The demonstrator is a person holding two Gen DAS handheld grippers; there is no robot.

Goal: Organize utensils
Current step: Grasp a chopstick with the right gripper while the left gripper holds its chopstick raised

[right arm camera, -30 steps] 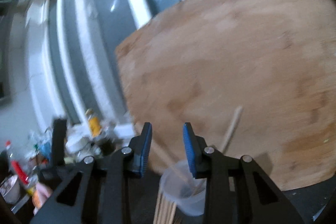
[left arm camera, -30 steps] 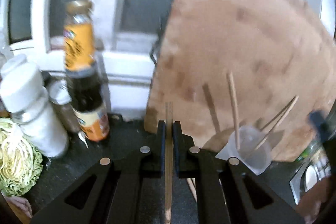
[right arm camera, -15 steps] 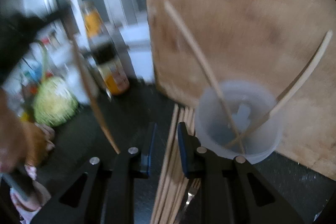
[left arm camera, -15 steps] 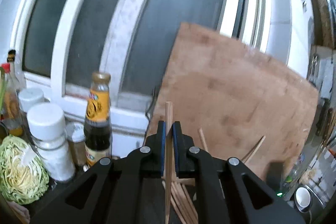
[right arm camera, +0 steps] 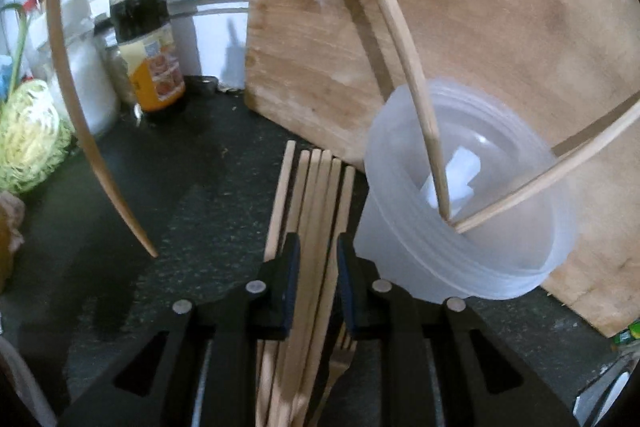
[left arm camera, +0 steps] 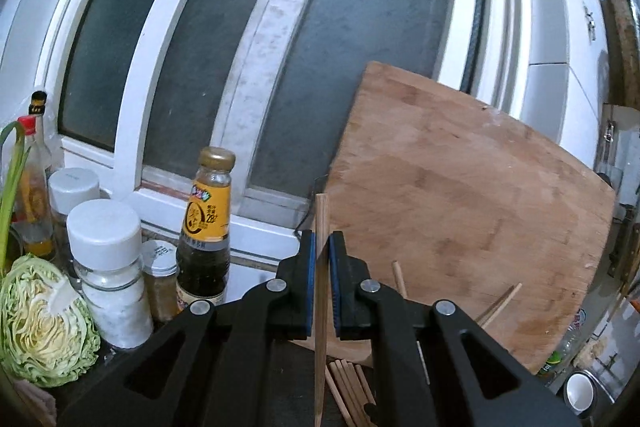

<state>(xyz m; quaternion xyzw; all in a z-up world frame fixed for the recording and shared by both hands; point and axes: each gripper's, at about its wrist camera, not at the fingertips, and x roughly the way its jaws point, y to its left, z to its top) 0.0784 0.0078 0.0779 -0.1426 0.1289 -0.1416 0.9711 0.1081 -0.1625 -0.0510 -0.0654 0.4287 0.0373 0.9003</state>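
Two chopsticks (right arm camera: 420, 75) are already stood in the translucent plastic cup (right arm camera: 472, 259). One more chopstick (left arm camera: 321, 291) is clamped in the left gripper (left arm camera: 321, 287), held upright. A row of loose chopsticks (right arm camera: 316, 195) is left flat on the dark speckled counter (right arm camera: 180, 195), straddled by the nearly closed right gripper (right arm camera: 316, 283); contact cannot be told. A wooden cutting board (left arm camera: 460, 195) is leaned against the white-framed window (left arm camera: 256, 67), beside a sauce bottle (left arm camera: 206, 227) and a halved cabbage (left arm camera: 40, 323).

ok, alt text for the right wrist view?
The right gripper straddles a row of wooden chopsticks lying on the dark counter. Beside them a clear plastic cup holds two chopsticks, in front of a propped wooden cutting board.
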